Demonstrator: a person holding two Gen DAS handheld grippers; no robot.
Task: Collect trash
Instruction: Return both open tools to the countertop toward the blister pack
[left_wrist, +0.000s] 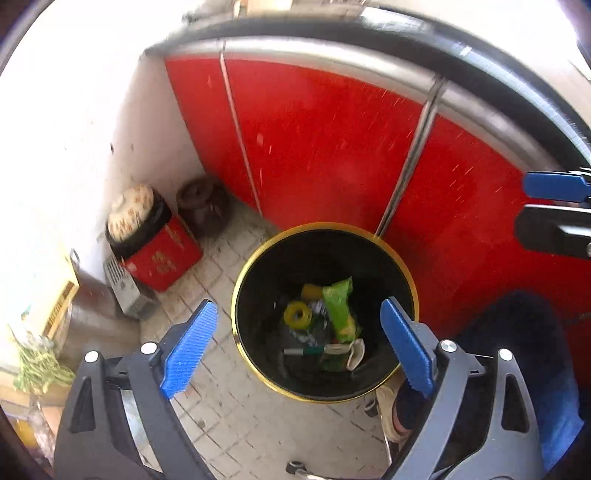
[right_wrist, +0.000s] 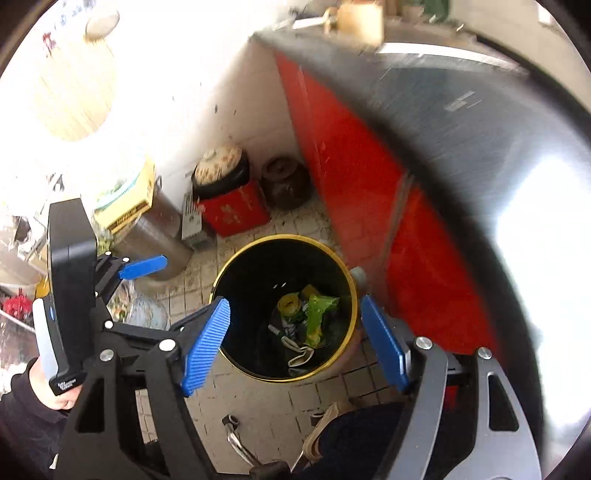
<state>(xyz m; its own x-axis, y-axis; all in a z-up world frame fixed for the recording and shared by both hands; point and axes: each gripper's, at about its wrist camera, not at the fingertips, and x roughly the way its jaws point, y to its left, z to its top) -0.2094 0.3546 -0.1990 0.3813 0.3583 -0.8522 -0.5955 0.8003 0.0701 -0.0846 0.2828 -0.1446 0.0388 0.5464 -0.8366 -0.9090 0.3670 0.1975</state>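
Observation:
A black bin with a gold rim (left_wrist: 325, 225) (right_wrist: 284, 236) stands on the tiled floor in front of red cabinet doors. Inside it lie a green wrapper (left_wrist: 340, 306) (right_wrist: 317, 314), a yellow ring (left_wrist: 295, 314) (right_wrist: 288, 302), a marker (left_wrist: 303, 351) and a crumpled white packet (left_wrist: 356, 354) (right_wrist: 301, 356). My left gripper (left_wrist: 298, 306) hovers above the bin, open, with nothing between its blue pads. My right gripper (right_wrist: 294, 302) hangs over the same bin, also open and empty. In each wrist view the other gripper shows at the frame's edge.
Red cabinet doors (left_wrist: 332, 147) under a steel counter (right_wrist: 480, 147) rise behind the bin. A red box (left_wrist: 162, 254) topped by a lidded pot, a dark jar (left_wrist: 203, 206) and a metal pot (right_wrist: 155, 236) crowd the corner. A person's shoe (left_wrist: 395, 417) stands beside the bin.

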